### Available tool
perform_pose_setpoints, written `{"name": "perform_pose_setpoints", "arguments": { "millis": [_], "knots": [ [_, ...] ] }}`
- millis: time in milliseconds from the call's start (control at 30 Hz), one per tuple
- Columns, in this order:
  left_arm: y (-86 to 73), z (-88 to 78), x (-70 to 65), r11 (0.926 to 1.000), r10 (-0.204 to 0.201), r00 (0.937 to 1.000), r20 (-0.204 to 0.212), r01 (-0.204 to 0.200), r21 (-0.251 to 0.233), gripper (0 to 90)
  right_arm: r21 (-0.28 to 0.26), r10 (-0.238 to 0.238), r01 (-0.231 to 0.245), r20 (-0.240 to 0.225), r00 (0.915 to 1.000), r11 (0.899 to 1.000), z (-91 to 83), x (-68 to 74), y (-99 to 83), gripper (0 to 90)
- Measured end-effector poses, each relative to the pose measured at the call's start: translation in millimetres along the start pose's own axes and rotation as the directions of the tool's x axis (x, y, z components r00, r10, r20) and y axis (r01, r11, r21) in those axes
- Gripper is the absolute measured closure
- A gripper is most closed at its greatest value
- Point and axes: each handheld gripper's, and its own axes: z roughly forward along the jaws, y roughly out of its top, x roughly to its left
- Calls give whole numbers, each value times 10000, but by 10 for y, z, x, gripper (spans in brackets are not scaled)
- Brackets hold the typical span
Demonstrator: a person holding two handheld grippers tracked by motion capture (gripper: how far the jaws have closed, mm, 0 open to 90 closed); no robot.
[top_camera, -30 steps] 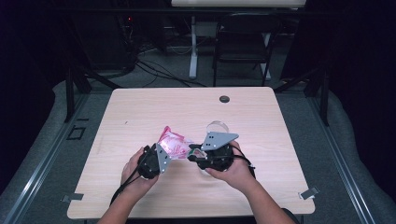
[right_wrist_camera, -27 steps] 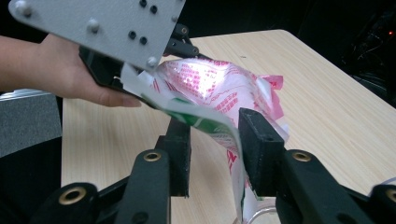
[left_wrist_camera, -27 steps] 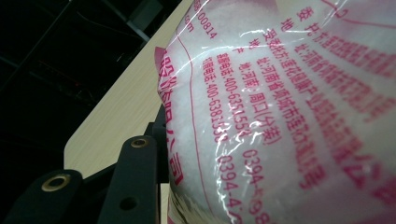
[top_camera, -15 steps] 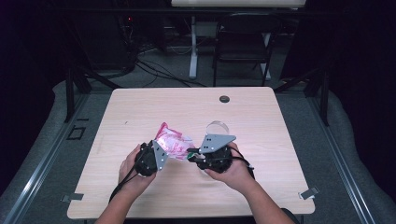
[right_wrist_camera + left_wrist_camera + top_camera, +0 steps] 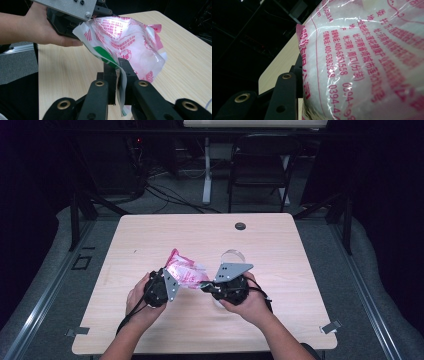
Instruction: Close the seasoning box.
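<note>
Gripping step: pink-printed bag [image 5: 184, 271] held above the counter [image 5: 300, 270] at frame centre, left gripper [image 5: 167, 285] clamped on it, right gripper [image 5: 119, 75] jaws just closing, pinching its edge. Next, probably pulling apart to tear.

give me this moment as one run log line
left tool: shut on plastic bag | right tool: jaws just closing, now shut on bag's edge | bag: held above table between both tools
</note>
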Motion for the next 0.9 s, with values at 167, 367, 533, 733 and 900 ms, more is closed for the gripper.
{"name": "perform_pose_setpoints", "arguments": {
  "millis": [167,367,533,733,900],
  "knots": [
    [11,7,1,10000,83,9999,-122,-84,-30,622,29,234,-234,-122,9997,9997,0,-13,-7,890],
    [16,25,0,9999,141,9998,-158,-141,-15,622,101,586,-584,-202,9981,9982,8,-28,-19,896],
    [23,36,0,9999,142,9997,-177,-142,-7,622,178,670,-667,-215,9975,9976,11,-41,-23,897],
    [35,46,-9,9998,216,9995,-229,-217,-9,622,227,910,-905,-235,9956,9956,5,-63,-30,899],
    [52,47,-9,9995,310,9989,-345,-313,-59,622,134,1179,-1176,-280,9926,9930,0,-83,-38,900]
  ]
}}
